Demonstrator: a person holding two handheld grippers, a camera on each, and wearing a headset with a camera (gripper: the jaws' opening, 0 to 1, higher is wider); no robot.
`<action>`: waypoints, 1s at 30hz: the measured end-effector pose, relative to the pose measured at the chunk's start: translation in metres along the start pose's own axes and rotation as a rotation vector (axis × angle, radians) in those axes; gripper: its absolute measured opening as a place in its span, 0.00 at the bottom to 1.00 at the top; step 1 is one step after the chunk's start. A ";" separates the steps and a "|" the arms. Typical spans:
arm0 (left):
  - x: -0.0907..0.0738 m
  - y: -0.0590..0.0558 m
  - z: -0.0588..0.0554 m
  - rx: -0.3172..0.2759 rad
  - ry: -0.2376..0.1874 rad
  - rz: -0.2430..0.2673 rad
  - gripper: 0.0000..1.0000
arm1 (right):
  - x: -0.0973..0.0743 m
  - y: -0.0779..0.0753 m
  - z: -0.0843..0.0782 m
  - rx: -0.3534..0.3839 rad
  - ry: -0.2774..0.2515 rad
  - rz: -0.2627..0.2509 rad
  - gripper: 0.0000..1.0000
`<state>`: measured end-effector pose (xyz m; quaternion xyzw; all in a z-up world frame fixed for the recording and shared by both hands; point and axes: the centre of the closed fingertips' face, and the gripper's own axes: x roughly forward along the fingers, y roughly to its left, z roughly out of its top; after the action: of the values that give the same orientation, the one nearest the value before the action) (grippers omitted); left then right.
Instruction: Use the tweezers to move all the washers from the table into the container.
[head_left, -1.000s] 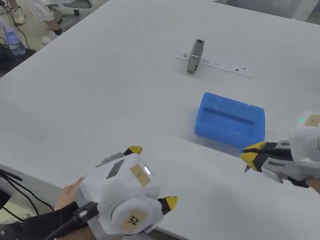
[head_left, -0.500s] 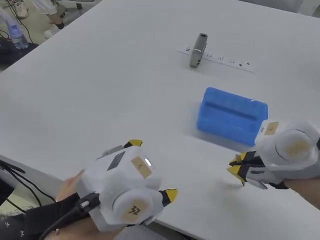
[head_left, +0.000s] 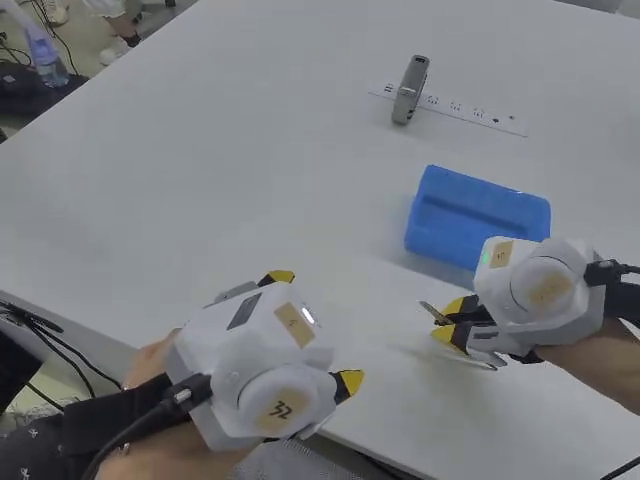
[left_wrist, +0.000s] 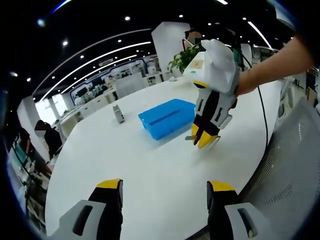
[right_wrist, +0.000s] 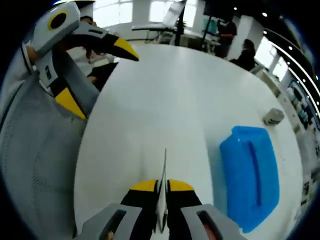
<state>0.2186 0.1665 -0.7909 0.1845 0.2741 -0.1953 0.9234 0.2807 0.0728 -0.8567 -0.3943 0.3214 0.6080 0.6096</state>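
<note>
The washers are too small to make out for certain. The likeliest candidates are the small dark specks (head_left: 455, 106) along a white strip (head_left: 500, 122) at the far side of the table (head_left: 200, 170), beside an upright grey block (head_left: 408, 88). The tweezers (right_wrist: 163, 170) are pinched between the pressed-together jaws of the right gripper (head_left: 449, 320). Their thin blade juts forward, low over bare tabletop at the near right, and nothing shows at its tip. Just beyond that gripper lies the blue container (head_left: 478, 215), between it and the strip. Its top shows a long recess, and I cannot tell whether it is open. The left gripper (head_left: 311, 328) hovers at the near edge, left of the right one, its jaws spread wide and holding nothing.

My reading is that the tool is in hand and a washer has yet to be fetched. The next move calls for reaching past the container to the far strip, then lowering the tips gently enough to nip a thin ring off a smooth surface — a slip looks easy.
</note>
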 end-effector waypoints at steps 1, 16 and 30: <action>0.000 0.000 0.000 0.000 0.000 0.001 0.69 | 0.001 0.000 0.000 -0.007 0.003 0.003 0.03; 0.000 0.000 0.000 0.001 0.004 0.000 0.69 | -0.007 0.002 0.000 0.046 -0.004 -0.035 0.09; -0.002 0.002 0.007 -0.061 -0.038 -0.014 0.78 | -0.111 -0.001 -0.019 0.673 -0.348 -0.364 0.40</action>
<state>0.2207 0.1654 -0.7834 0.1507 0.2634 -0.1966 0.9323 0.2775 0.0021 -0.7695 -0.1151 0.3193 0.4090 0.8471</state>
